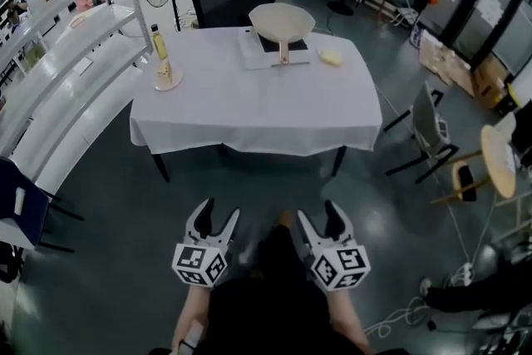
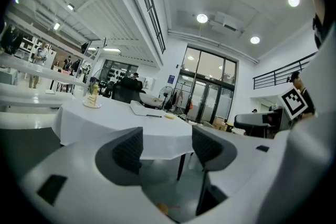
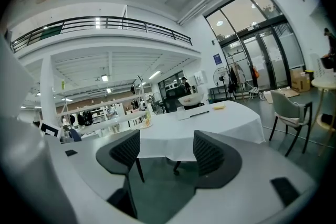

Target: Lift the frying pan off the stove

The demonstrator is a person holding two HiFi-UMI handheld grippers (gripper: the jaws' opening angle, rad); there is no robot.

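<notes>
The white-clothed bench [image 1: 249, 112] fills the upper centre of the head view, well apart from the person. At its far edge the stove [image 1: 251, 54] carries the cream frying pan [image 1: 282, 19], its handle [image 1: 283, 54] pointing toward the camera. The left gripper [image 1: 218, 212] and right gripper [image 1: 317, 212] hang at lower centre, jaws spread and empty. The sound approach is probably to close in first, then line one gripper squarely along the handle before pinching.

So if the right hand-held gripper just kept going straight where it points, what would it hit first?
Probably the near edge of the white-clothed table. The right hand-held gripper, jaws apart and empty, frames that hanging cloth, with only floor in between; depth is hard to judge.
</notes>
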